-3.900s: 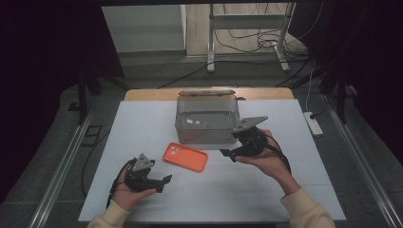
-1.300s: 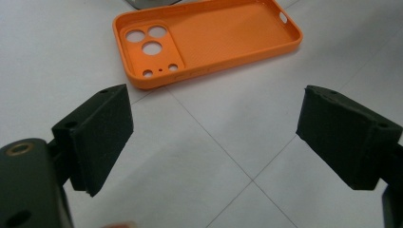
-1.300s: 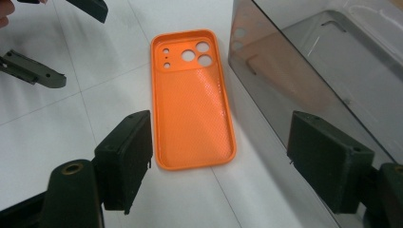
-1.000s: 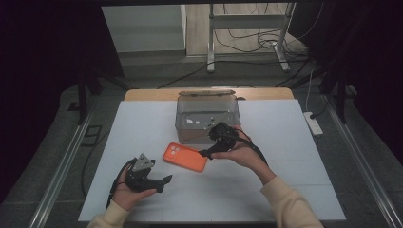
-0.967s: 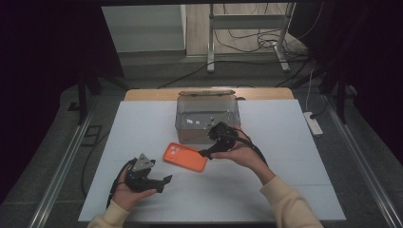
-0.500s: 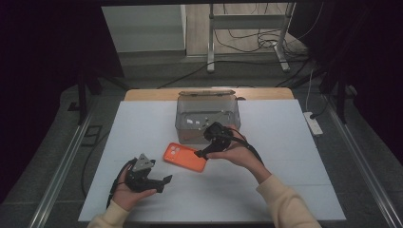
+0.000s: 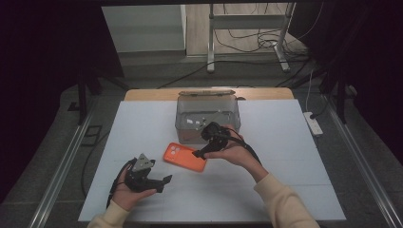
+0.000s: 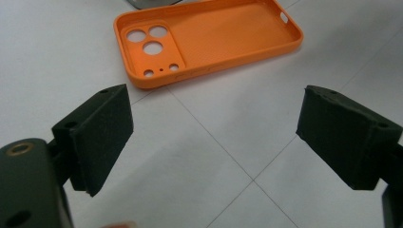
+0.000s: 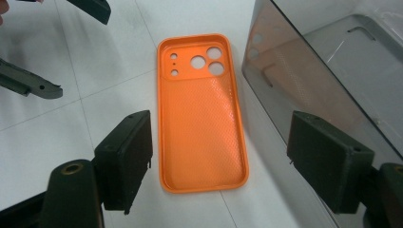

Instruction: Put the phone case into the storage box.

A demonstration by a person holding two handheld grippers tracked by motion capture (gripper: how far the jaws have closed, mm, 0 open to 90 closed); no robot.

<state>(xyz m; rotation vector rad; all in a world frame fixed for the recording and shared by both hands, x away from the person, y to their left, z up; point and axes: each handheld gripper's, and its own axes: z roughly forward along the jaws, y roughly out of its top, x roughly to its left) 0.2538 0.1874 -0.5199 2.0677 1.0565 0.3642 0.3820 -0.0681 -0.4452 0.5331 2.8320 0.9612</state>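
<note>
Your right tongs (image 9: pixel 218 159) hover wide open over the orange silicone phone case (image 9: pixel 202 111), lying flat mid-counter just near of the clear plastic box (image 7: pixel 207 114). Your left tongs (image 8: pixel 216 142) gape wide, near-left.

Lab: white table (image 7: pixel 304 190), dark curtains, floor cables (image 7: pixel 247 40), stand.
</note>
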